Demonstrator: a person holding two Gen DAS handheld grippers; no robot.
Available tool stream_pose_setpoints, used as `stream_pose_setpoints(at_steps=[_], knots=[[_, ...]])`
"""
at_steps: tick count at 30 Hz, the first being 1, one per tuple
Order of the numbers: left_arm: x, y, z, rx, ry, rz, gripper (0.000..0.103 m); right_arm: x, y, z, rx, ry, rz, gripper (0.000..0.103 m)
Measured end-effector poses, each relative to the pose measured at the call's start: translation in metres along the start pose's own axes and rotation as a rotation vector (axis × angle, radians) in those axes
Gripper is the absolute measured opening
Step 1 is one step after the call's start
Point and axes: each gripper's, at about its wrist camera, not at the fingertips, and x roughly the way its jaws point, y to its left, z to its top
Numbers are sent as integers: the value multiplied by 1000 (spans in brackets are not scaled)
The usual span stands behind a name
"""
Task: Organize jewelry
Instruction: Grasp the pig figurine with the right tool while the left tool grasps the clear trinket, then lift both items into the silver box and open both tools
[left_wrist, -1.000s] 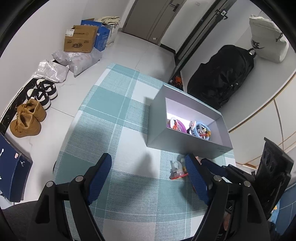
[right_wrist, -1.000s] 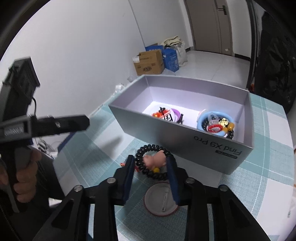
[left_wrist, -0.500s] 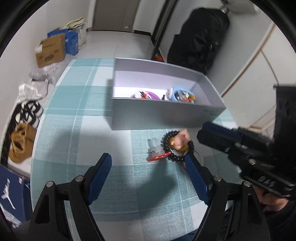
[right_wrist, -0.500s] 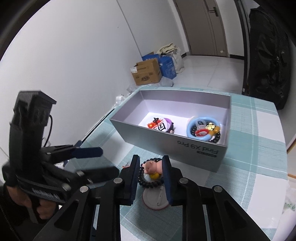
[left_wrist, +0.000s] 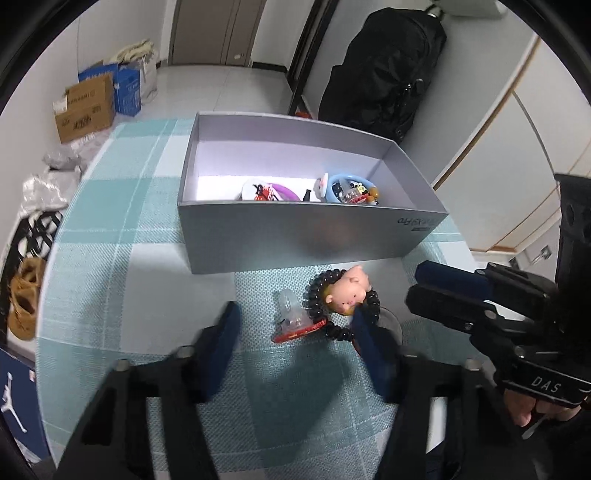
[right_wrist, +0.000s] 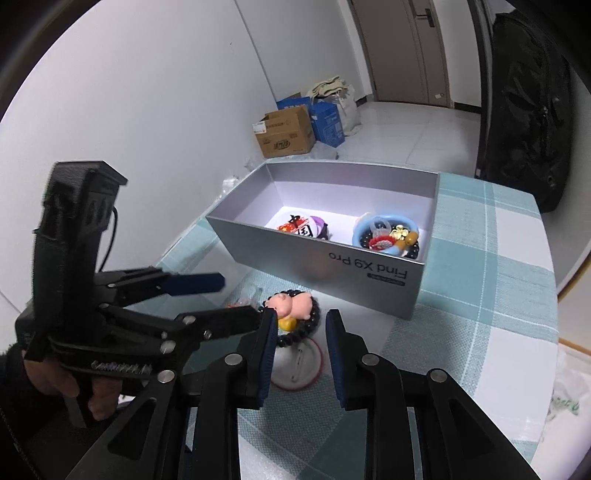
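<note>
Right gripper (right_wrist: 300, 332): 2 blue-padded fingers (right_wrist: 266, 347) set moderately apart, grasping nothing, poised just above the black bead bracelet (right_wrist: 295, 334) with pink pig charm (right_wrist: 295, 304); contact cannot be confirmed. Left gripper (left_wrist: 295, 343): fingers (left_wrist: 223, 347) spread wide and empty, its right finger just beside the bracelet (left_wrist: 341, 299). The bracelet lies on the checked desk (left_wrist: 140, 258), over a red-rimmed badge (left_wrist: 295, 326) and beside a round pin badge (right_wrist: 297, 363), just near of the grey box (left_wrist: 295, 232) already holding 2 clusters of trinkets. Judged step: picking up the bracelet. Next move calls for closing around beads or charm, then lifting over the near wall
</note>
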Motion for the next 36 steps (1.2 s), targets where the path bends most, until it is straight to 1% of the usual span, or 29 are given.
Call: stream_pose_setpoints(at_steps=[1, 2, 3, 4, 6, 9, 11, 13, 15, 18, 29, 36], knots=[[2, -2, 1, -6, 6, -3, 37, -1, -1, 0, 2, -3, 1, 28], [3, -1, 1, -12, 11, -6, 34, -1, -1, 1, 4, -5, 1, 28], [4, -2, 1, -11, 13, -15, 26, -1, -2, 1, 6, -6, 4, 28], [5, -3, 1, -5, 17, -21, 20, -2, -2, 2, 7, -8, 4, 28], [4, -7, 1, 9, 15, -29, 20, -2, -3, 3, 12, -11, 1, 28], [5, -10, 0, 27, 26, -17, 17, -2, -6, 4, 21, -8, 1, 28], [4, -8, 1, 17, 30, -23, 17, -2, -7, 3, 26, -8, 2, 30], [3, -7, 1, 3, 33, -24, 17, -2, -8, 2, 29, -5, 6, 34], [1, -4, 1, -14, 35, -32, 17, -1, -7, 2, 25, -2, 4, 34], [-5, -2, 2, -24, 16, -38, 17, 3, -3, 1, 15, 3, 1, 36], [-28, 3, 5, -50, -57, -54, 17, 21, 8, 3, -20, 26, -14, 36], [-34, 10, 6, -71, -74, -67, 17, 30, 13, 7, -30, 37, -11, 36]])
